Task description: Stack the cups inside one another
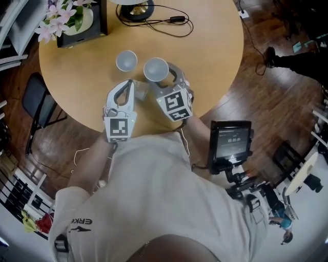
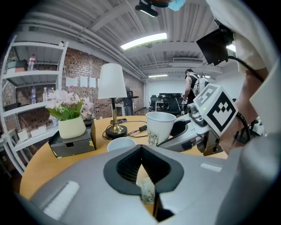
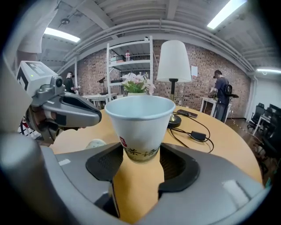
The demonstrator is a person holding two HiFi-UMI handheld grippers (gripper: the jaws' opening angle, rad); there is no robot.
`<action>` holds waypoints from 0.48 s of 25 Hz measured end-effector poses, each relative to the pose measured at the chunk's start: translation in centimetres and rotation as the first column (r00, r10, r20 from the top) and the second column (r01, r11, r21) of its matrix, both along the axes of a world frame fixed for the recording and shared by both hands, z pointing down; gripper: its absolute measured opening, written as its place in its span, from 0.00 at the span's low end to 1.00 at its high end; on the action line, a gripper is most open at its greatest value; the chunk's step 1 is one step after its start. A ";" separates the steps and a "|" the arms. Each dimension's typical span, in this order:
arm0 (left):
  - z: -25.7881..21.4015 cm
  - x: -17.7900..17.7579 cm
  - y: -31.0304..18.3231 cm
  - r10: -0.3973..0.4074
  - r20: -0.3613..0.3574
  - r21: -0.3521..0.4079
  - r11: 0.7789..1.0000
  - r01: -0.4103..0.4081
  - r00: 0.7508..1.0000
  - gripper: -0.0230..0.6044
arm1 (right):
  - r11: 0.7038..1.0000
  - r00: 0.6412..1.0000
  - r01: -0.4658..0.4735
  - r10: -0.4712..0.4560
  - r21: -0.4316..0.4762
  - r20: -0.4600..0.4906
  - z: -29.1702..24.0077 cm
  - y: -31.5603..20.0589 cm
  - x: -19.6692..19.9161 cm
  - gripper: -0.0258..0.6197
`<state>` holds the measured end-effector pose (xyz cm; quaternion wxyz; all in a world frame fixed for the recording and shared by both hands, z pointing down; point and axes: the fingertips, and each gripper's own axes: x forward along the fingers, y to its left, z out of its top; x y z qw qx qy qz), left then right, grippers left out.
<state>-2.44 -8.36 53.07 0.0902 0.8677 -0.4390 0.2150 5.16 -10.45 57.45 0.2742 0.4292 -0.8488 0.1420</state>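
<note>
The left gripper (image 1: 131,83) is held low over the near side of the round table (image 1: 215,51). Its fingers are pressed shut on each other. A bit of a printed cup (image 2: 147,191) can be seen through the gap under them. It may be touched by the gripper, but that cannot be told from here.

Just to the right, the right gripper (image 1: 163,77) is seen. Its fingers are spread wide and pressed on the bottom part of a white cup (image 3: 139,123), one on each side. The white cup is held upright with its mouth up, a little above the table.

A bit further back and to the left, a far cup (image 1: 126,60) is stood upright on the table, apart from the white cup.

At the far edge, a lamp (image 1: 136,7) with a black cord (image 1: 171,20) is found. A pot of pink flowers (image 1: 66,18) is set on a dark box (image 1: 82,36) beside it.
</note>
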 end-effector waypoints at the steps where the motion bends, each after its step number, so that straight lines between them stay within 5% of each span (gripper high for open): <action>1: -0.7 0.2 0.0 0.007 -0.004 0.019 1.000 -0.007 1.000 0.04 | 1.000 1.000 -0.005 0.005 0.011 0.003 -1.0 0.2 0.0 0.47; 12: -7.4 -1.0 -0.8 -0.008 -0.064 0.163 0.986 0.019 0.998 0.04 | 0.987 0.999 -0.024 0.017 0.158 0.046 -10.3 0.5 -2.6 0.47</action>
